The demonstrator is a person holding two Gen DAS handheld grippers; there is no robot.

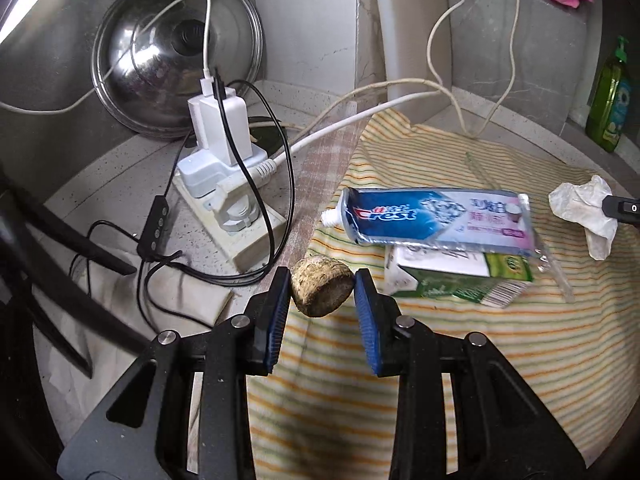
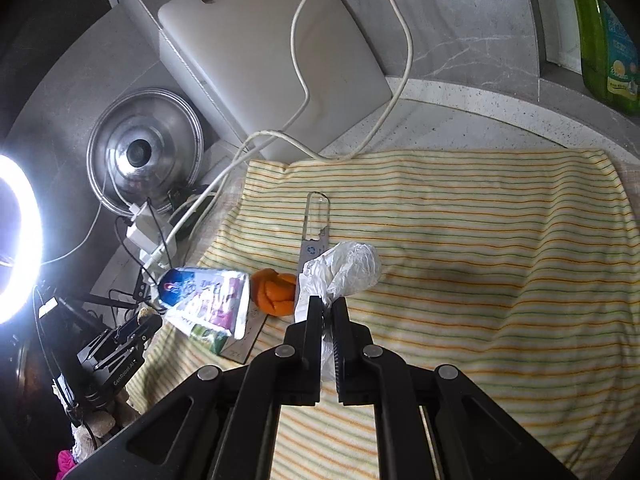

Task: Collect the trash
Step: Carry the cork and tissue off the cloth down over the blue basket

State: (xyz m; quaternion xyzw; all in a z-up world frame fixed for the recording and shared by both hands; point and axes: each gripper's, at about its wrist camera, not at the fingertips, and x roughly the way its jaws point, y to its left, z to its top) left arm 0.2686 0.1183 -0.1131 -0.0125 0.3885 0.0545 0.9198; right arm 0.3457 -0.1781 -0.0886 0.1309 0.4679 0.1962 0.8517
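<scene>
A: Largest first: striped woven cloth (image 2: 480, 240), soft and rumpled; on it I log a flattened Crest toothpaste tube (image 1: 436, 218) over a green carton (image 1: 460, 276).

B: My left gripper (image 1: 322, 286) clamps a rough brown corn cob stub (image 1: 322, 286); my right gripper (image 2: 327, 312) pinches crumpled white tissue (image 2: 348, 268).

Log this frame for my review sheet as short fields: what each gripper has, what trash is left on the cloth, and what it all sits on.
left gripper: shut on brown cork-like lump
right gripper: shut on crumpled white tissue
left on cloth: toothpaste tube on green carton; orange peel; clear plastic packaging
surface: striped cloth on grey counter
</scene>
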